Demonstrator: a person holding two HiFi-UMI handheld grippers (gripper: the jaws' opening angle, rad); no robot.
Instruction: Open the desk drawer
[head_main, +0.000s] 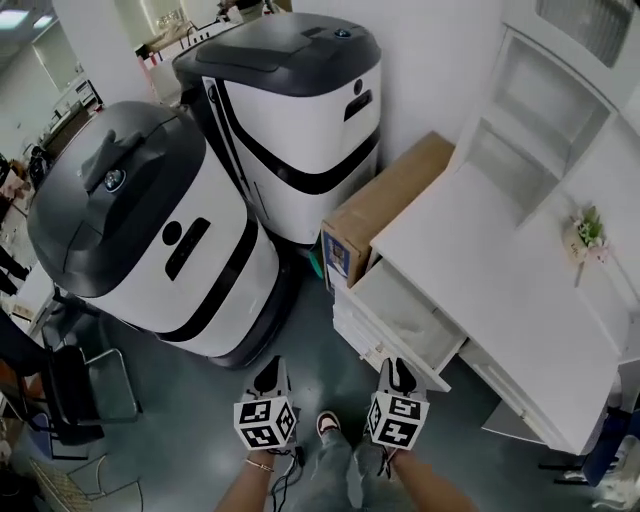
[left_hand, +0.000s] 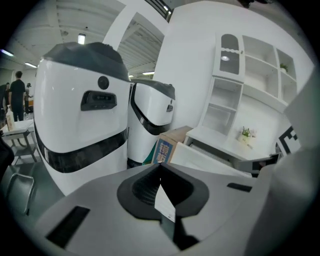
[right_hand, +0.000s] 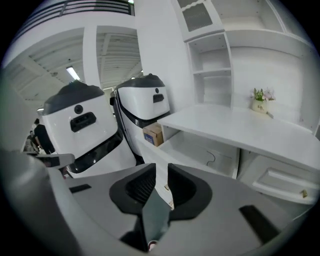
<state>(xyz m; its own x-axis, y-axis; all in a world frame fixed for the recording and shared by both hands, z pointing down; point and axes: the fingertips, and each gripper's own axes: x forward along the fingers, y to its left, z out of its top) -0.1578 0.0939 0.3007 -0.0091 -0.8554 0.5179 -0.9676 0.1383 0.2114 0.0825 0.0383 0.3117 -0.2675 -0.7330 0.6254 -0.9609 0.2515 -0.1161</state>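
White with dark grey tops and black bands, two tall rounded machines fill the left of the head view. The nearer machine (head_main: 150, 235) stands on the grey floor (head_main: 310, 350). The farther machine (head_main: 290, 110) is just behind it to the right, against the wall.

Below them, at the bottom edge, the left gripper (head_main: 269, 368) points forward over the floor, its marker cube toward the person. In the left gripper view its fingers (left_hand: 141, 192) are pressed together at the tips with nothing between them.

A cardboard box (head_main: 385, 205) lies wedged between the farther machine and the desk (head_main: 480, 250), touching the desk's left end.

The right gripper (head_main: 400, 370) hangs near the left one but apart from it, and a shoe (head_main: 328, 422) shows on the floor between the two. Its fingers (right_hand: 140, 187) stand slightly spread, with a narrow gap between them, and they pinch nothing.

Just ahead of it the drawer (head_main: 405, 310) is pulled out from under the white desk top, its pale inside open to view. Neither gripper touches it.

Farther right a small potted plant (head_main: 588, 232) sits on the desk, in front of white shelves (head_main: 520, 130).
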